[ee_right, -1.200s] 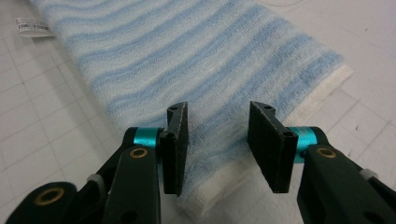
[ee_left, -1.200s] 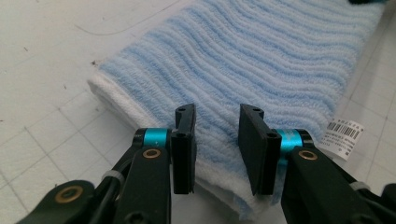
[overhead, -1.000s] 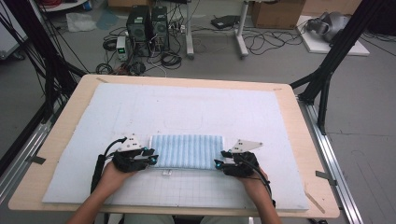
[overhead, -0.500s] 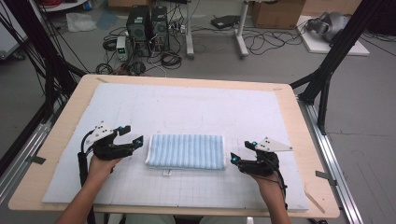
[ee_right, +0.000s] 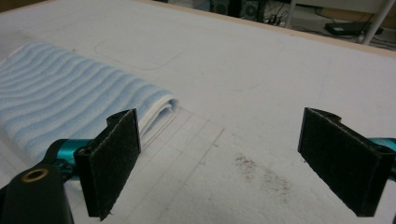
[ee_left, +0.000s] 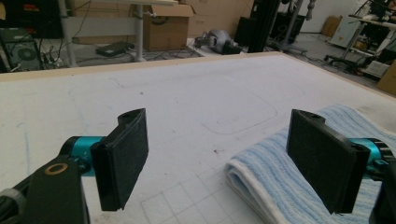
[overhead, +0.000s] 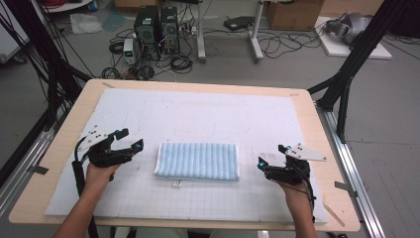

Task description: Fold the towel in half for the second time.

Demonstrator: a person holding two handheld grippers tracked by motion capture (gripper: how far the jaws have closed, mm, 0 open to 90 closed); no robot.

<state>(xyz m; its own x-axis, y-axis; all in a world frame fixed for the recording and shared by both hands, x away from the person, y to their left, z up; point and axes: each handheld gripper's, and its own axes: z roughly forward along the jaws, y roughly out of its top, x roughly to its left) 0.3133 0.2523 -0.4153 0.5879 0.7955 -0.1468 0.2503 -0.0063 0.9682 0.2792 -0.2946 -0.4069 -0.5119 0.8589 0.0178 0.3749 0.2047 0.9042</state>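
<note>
A folded blue-and-white striped towel (overhead: 197,161) lies flat near the middle of the white gridded mat (overhead: 208,119) that covers the wooden table (overhead: 324,144). The left gripper (overhead: 130,139) hovers just beside the towel's left end, clear of the cloth, its jaws spread wide after just opening, with nothing between them. The right gripper (overhead: 271,158) hangs off the towel's right end, a little farther away, its jaws likewise just opened and empty. A small white tag (overhead: 176,184) sits at the towel's near edge.
</note>
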